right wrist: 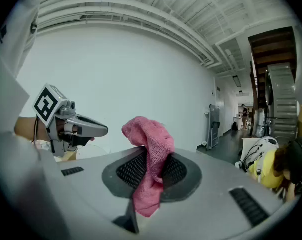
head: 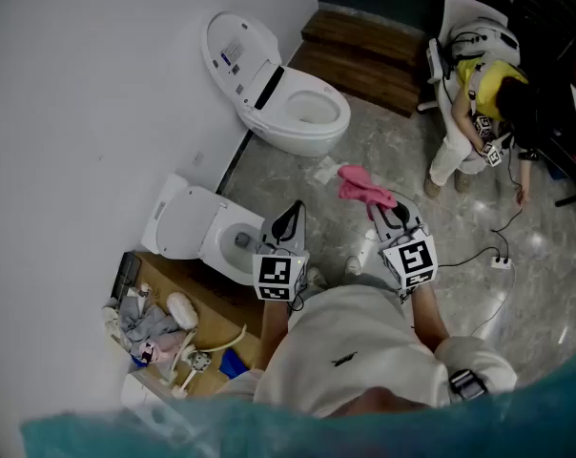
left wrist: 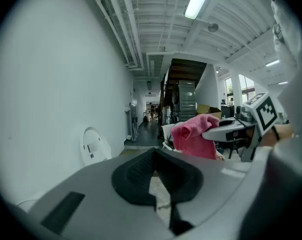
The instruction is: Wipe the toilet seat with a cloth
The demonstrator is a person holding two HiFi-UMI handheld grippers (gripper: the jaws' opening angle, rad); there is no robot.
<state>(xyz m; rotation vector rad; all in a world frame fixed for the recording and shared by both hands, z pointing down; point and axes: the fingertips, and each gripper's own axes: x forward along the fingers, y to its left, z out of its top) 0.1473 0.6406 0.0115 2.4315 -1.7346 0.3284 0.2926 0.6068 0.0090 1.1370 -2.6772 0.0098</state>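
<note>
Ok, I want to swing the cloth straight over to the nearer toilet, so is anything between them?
Yes: in the head view the left hand-held gripper hangs between the pink cloth, clamped in the right hand-held gripper, and the nearer toilet. Nothing else visible lies across that path.

1. Bright, even indoor light; the white wall (head: 88, 93) looks washed pale, and shadows on the floor (head: 402, 151) are soft.
2. A ceiling lamp (left wrist: 195, 5) glares in the left gripper view.
3. All views bow strongly at the edges; both gripper views have black corners.
4. The pink cloth (right wrist: 152, 144) is sharp; the far corridor (right wrist: 241, 129) is soft.
</note>
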